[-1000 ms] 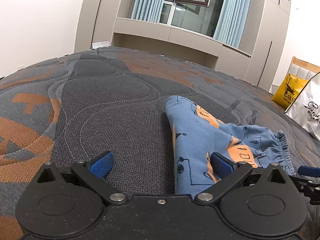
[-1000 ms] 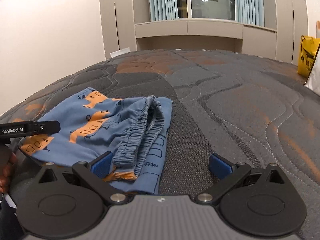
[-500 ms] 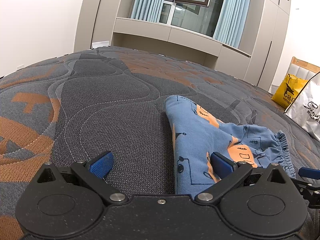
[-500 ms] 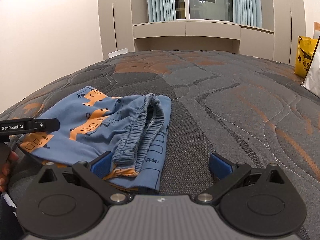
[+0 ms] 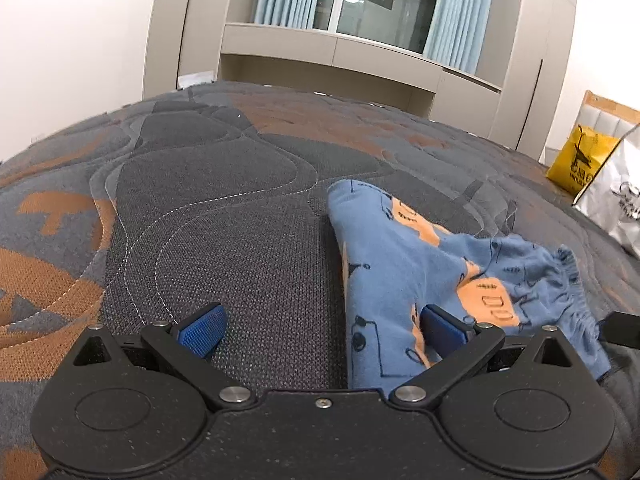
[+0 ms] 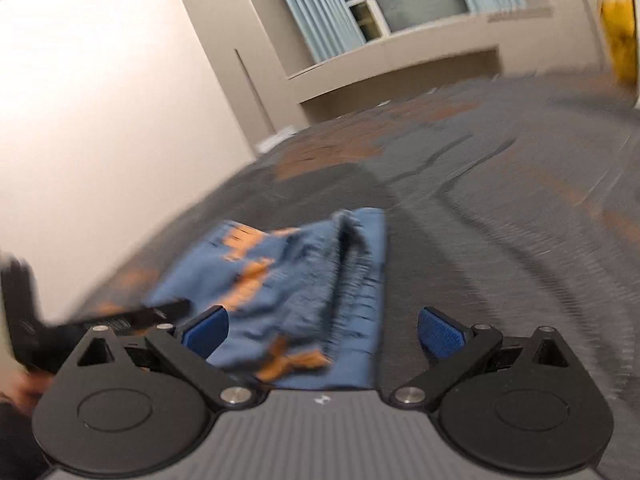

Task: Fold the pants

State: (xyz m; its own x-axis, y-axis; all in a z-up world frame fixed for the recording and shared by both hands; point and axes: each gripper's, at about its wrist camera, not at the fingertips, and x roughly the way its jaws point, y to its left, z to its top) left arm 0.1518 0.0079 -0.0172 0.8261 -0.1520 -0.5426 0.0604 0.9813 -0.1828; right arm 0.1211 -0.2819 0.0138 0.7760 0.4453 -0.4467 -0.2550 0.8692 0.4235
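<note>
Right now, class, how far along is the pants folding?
Done: the pants lie in a folded bundle on the mattress, waistband doubled over. In hand: nothing; left gripper and right gripper are open. Left: perhaps tidying.

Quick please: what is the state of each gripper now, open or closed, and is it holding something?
Left gripper: open, holding nothing; the blue pants lie by its right finger.
Right gripper: open, holding nothing; view blurred.
</note>
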